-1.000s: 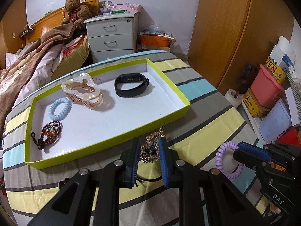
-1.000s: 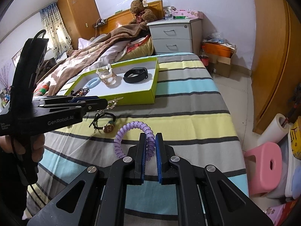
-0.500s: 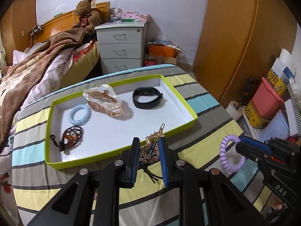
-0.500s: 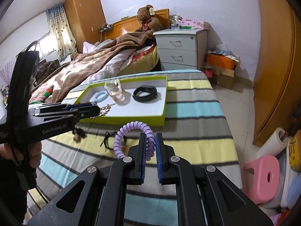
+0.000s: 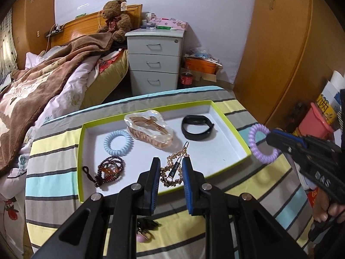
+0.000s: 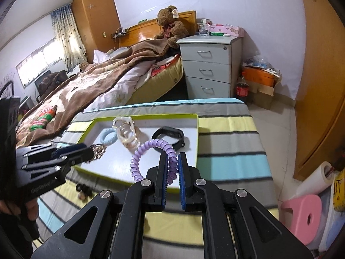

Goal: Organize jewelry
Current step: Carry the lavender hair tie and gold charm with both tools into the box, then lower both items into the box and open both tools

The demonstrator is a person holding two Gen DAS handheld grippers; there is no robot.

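Hand-held gripper, left (image 5: 171,168): pinching gold chain necklace (image 5: 172,169) w/ dark tag, held above near edge of green-rimmed tray (image 5: 231,127). Right hand-held gripper (image 6: 172,168) pressed onto purple coil hair tie (image 6: 151,157), held up over tray's near right corner. In tray: black band (image 5: 197,127), blue coil tie (image 5: 118,139), clear clip w/ rose-gold bracelet (image 5: 148,128), brown bead bracelet (image 5: 110,170). Tray sits on striped tabletop (image 5: 248,185); dark small item (image 6: 83,190) on cloth in front of tray.
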